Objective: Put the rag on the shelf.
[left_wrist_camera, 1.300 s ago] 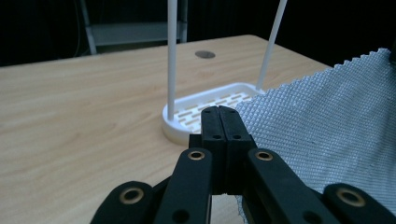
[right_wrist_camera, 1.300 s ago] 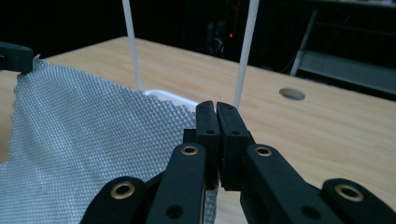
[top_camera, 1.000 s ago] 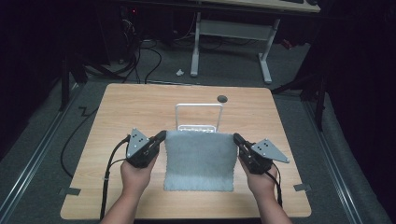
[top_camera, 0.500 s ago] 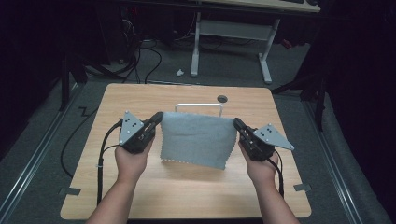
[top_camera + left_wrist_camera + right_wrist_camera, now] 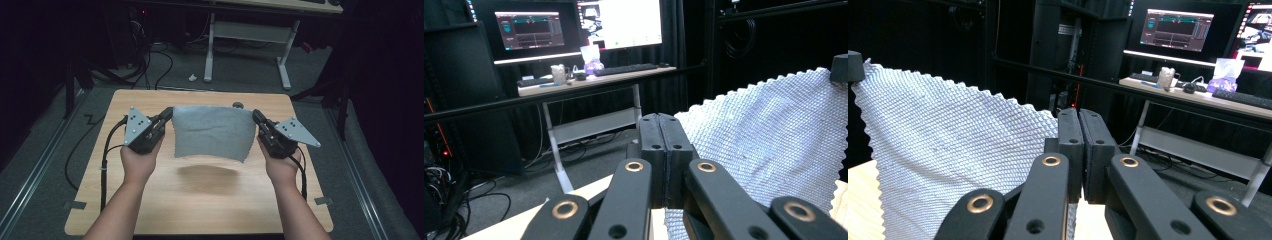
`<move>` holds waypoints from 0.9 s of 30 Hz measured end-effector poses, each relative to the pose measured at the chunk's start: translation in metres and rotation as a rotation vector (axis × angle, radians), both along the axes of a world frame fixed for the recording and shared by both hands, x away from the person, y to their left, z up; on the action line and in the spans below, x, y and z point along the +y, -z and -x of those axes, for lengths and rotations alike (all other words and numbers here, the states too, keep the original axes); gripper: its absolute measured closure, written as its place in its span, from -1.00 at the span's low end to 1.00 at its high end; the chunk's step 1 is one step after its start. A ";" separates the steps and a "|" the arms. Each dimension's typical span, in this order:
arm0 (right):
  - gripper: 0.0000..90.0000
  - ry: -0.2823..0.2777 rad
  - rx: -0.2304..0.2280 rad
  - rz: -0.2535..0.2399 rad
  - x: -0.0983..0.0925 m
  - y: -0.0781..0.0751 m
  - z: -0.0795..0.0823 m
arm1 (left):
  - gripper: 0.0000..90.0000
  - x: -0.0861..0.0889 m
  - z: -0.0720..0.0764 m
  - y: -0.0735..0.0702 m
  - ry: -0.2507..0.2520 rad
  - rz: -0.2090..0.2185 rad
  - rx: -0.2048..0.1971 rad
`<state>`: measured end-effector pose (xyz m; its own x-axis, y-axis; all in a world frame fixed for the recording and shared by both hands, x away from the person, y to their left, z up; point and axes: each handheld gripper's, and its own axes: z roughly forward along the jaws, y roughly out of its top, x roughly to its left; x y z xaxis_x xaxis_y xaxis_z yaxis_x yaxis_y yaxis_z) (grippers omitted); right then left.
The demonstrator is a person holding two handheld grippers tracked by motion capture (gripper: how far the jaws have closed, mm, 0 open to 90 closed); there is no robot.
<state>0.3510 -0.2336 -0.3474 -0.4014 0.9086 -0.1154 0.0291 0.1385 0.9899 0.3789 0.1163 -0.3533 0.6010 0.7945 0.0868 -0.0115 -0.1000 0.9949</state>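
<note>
A grey waffle-weave cloth [image 5: 212, 131] hangs in the air above the wooden table [image 5: 200, 200], stretched between both grippers. My left gripper [image 5: 169, 113] is shut on its upper left corner, my right gripper [image 5: 256, 116] on its upper right corner. The cloth's lower edge hangs free and casts a shadow on the table. In the left gripper view the jaws [image 5: 664, 127] are pressed together with the cloth [image 5: 769, 140] spreading to the right. In the right gripper view the closed jaws [image 5: 1079, 125] hold the cloth [image 5: 943, 160], which spreads to the left.
A small dark round fitting [image 5: 237, 105] sits at the table's far edge. Beyond the table stand a white desk frame [image 5: 247, 35] and loose cables [image 5: 150, 60] on the floor. Black curtains and lit monitors [image 5: 574, 25] surround the area.
Both grippers have risen and lifted the cloth off the table; it lay flat a second ago and now hangs between them. The white frame behind it is now hidden.
</note>
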 end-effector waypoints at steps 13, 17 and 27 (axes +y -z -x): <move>1.00 0.032 0.009 0.003 -0.006 -0.007 -0.022 | 1.00 -0.008 -0.035 -0.004 -0.004 -0.048 0.017; 1.00 0.033 0.014 0.010 -0.007 -0.012 -0.035 | 1.00 -0.011 -0.047 -0.007 -0.018 -0.043 0.009; 1.00 0.080 -0.014 0.043 -0.007 -0.020 -0.072 | 1.00 -0.021 -0.075 -0.020 -0.067 -0.056 -0.029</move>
<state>0.4229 -0.2401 -0.3271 -0.3256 0.9318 -0.1606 0.0276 0.1791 0.9834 0.4543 0.0950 -0.3331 0.5430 0.8265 0.1486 -0.0314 -0.1569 0.9871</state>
